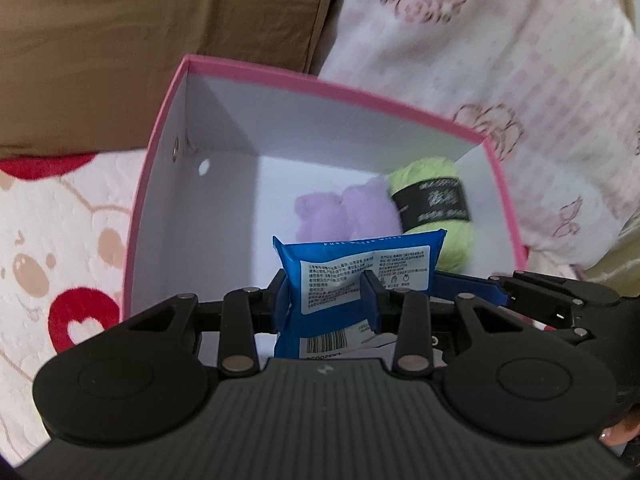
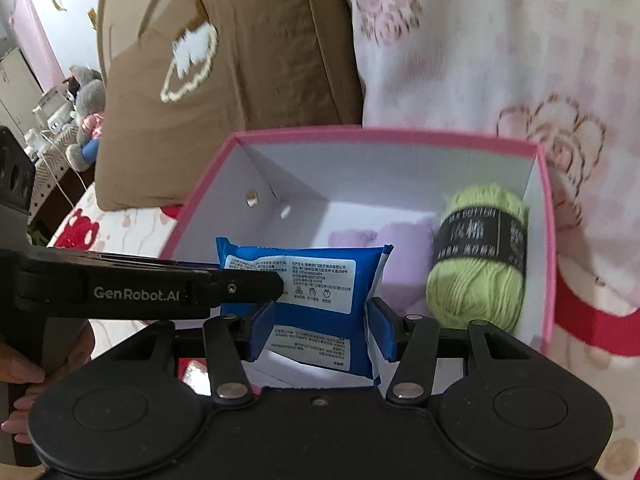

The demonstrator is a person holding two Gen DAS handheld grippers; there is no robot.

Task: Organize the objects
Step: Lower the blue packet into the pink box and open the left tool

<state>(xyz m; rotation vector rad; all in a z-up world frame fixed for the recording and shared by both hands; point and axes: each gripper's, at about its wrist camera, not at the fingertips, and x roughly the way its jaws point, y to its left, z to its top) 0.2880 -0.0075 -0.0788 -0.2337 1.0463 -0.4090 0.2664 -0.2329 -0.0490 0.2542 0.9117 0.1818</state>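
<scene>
The left gripper [image 1: 328, 300] was closed narrowly on the blue packet [image 1: 352, 268], its pads pinching the packet's middle. The right gripper [image 2: 324, 330] stood wider, its pads at the same blue packet's [image 2: 316, 280] two edges, apparently touching. The packet hung low in the frame over the open pink box [image 2: 548, 216], where green yarn [image 2: 476, 280] and something purple [image 2: 404, 236] lay at right.
</scene>
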